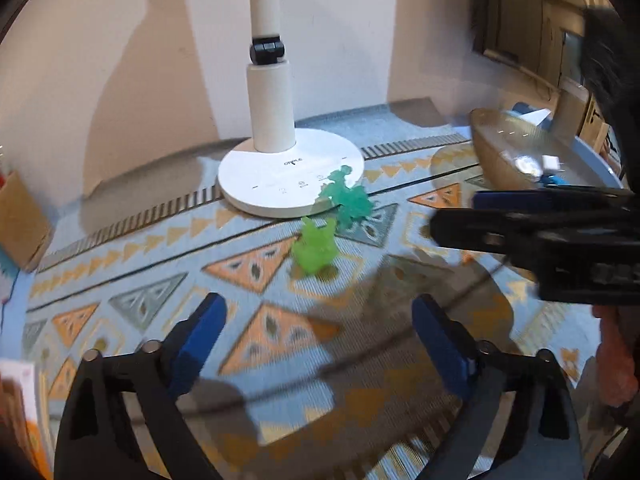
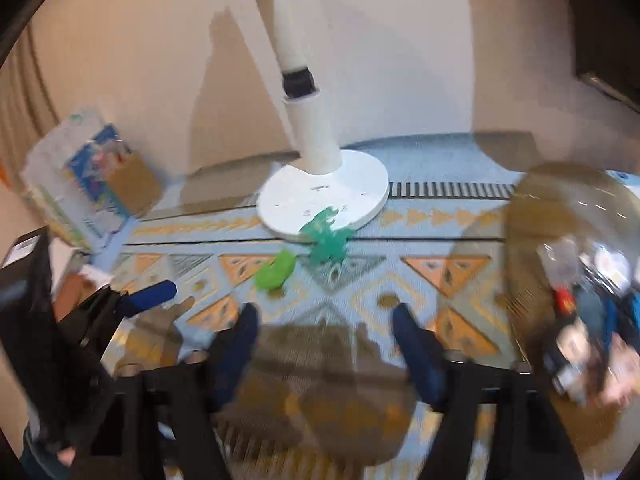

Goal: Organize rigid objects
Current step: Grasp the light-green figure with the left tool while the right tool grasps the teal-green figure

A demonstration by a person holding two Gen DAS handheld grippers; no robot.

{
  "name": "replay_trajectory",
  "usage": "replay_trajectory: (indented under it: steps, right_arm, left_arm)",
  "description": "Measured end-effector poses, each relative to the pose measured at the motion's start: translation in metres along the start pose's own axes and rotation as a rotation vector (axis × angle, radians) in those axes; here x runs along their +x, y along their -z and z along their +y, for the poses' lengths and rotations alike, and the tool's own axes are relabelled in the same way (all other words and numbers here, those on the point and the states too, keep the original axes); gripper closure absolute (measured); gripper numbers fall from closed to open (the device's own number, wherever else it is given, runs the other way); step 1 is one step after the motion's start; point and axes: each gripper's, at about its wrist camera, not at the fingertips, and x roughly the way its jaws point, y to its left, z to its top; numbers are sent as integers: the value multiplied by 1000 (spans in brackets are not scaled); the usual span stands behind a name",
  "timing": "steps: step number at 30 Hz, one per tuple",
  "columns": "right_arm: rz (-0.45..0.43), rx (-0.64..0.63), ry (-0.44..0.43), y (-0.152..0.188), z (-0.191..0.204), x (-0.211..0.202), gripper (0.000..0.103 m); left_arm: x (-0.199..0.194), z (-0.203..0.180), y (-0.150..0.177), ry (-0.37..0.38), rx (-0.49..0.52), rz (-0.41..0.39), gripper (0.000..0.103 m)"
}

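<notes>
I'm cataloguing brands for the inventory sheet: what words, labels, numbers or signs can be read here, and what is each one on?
"OPPLE": on the white round lamp base, read from the left wrist view; it appears upside down there.
Small touch-control icons on the same base: too small to read.
Print on the colourful box at the left: blurred, unreadable.
Items in the clear bowl: blurred, unreadable.

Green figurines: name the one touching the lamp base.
The darker teal-green figurine; it overlaps the white lamp base's front edge. The lime-green figurine stands apart, nearer the grippers.
</notes>
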Motion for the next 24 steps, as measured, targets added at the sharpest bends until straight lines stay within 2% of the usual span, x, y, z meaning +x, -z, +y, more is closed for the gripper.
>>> replay_trajectory:
  steps: [2,4,9,11,12,13,15,16,17,19,24]
  right_arm:
    - [24,22,-24,-12,-6,23,47]
    - [39,18,-8,-19,-9,40,47]
    - [53,-3,-35,-28,-10,66,47]
    - [45,-15,-13,-33,-9,72,47]
    - [47,-18,-14,-35,-9,77,47]
    - [53,-15,-25,-35,-10,82,47]
    - [35,-32,-9,-35,-8,83,47]
    - [31,-49,9,-34,-6,83,52]
    - [29,-70,12,-33,-3,83,67]
    - [25,-79,9,-30,-2,78,70]
    - [30,-29,-38,-6,-5,32,70]
  left_arm:
    - [17,3,-7,4,-1,18,16]
    - [30,6,-12,12,-8,32,16]
    - [49,14,-22,29,-43,81,26]
    - [55,14,-22,29,-42,105,37]
    - [55,14,-23,19,-38,96,46]
    - [55,14,-24,22,-36,89,50]
    - [54,15,-25,41,-38,78,72]
    - [54,16,-25,50,-43,72,71]
    - [52,16,-25,43,-45,68,71]
    - [44,16,-22,36,-51,50,72]
    - [-1,14,-5,95,-125,7,72]
